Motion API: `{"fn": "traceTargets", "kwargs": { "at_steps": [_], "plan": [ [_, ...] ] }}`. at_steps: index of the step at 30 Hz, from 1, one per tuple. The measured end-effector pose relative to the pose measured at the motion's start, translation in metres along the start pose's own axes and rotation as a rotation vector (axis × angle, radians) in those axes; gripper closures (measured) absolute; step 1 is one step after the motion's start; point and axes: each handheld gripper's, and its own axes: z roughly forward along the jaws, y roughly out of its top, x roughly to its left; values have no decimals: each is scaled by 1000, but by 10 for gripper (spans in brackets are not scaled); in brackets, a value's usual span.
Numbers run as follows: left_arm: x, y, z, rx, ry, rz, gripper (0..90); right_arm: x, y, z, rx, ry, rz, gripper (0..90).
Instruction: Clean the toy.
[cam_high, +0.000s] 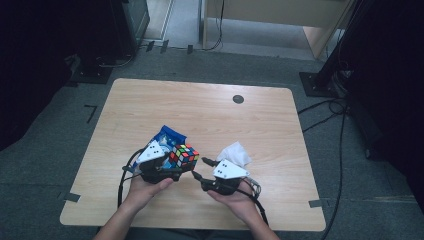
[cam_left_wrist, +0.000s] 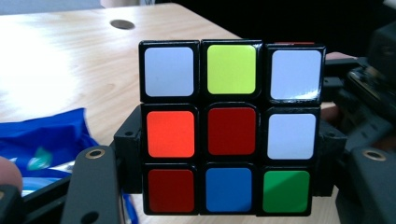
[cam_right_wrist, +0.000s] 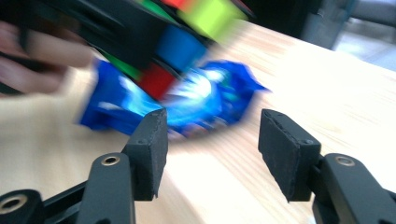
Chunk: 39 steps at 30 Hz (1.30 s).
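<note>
The person holds a cube (cam_high: 183, 155) up off the table (cam_high: 260, 120), clamped in the left gripper (cam_high: 176, 165). From the left gripper view the cube (cam_left_wrist: 229, 126) faces the camera with its nine stickers square on, and the black jaws press its two side faces, low down, about level with the middle and bottom rows. It sits level, not tilted.

The right gripper (cam_high: 200, 170) is just beside the cube, on its right, and holds nothing. In the right gripper view its jaws stand wide apart with bare table between them, and the cube (cam_right_wrist: 187, 32) shows blurred up ahead, so that hand looks to be on the move.

Under and behind the cube lies a blue packet (cam_high: 167, 136), crinkled, resting on the table. To the right of the cube, past the right gripper, a crumpled white tissue (cam_high: 236, 153) lies on the wood.

I'd say the cube is light and rigid, but its glossy stickers are slick, and the layers can turn under a sideways push. The sound grip is flat on two opposite faces, pads centred. If the right gripper is to twist a layer, it should take the top row by its opposite sides while the left keeps the lower rows fixed. A corner grip would likely slip.
</note>
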Motion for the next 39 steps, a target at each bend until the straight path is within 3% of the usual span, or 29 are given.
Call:
{"fn": "traceTargets", "kwargs": {
  "at_steps": [3, 5, 8, 10, 12, 15, 18, 23, 24, 28, 32, 34, 36, 38, 39],
  "plan": [
    [4, 0, -1, -2, 14, -7, 337, -27, -3, -12, 23, -81, 13, 435],
    [5, -1, -1, 2, 15, -4, 337, -45, -7, -18, 72, -144, 54, 435],
    [3, -1, 1, 7, 12, 4, 337, -67, -19, -22, 159, -271, 58, 446],
    [3, -2, 2, 10, 13, 8, 337, -76, -28, -22, 199, -311, 99, 446],
    [2, -2, 3, 15, 12, 10, 337, -79, -35, -17, 229, -310, 128, 431],
    [2, -3, 4, 22, 12, 15, 337, -79, -42, -8, 279, -317, 102, 381],
    [2, -4, 4, 20, 9, 17, 337, -83, -45, -2, 330, -341, 116, 339],
    [1, -4, 4, 24, 8, 23, 337, -89, -45, -3, 334, -302, 199, 394],
    [1, -4, 4, 23, 8, 24, 337, -91, -46, -4, 333, -294, 197, 406],
    [-1, -4, 4, 21, 6, 28, 337, -91, -46, -7, 325, -287, 189, 546],
    [-1, -4, 5, 26, 3, 37, 337, -89, -47, -8, 318, -310, 203, 747],
    [-2, -5, 5, 25, 1, 38, 337, -91, -45, -10, 322, -299, 263, 838],
    [-2, -5, 6, 23, -3, 41, 337, -92, -42, -11, 324, -258, 336, 858],
    [-2, -5, 6, 22, -5, 45, 337, -89, -36, -15, 262, -226, 358, 862],
    [-2, -5, 7, 22, -8, 46, 337, -84, -29, -18, 230, -219, 341, 863]
  ]
}}
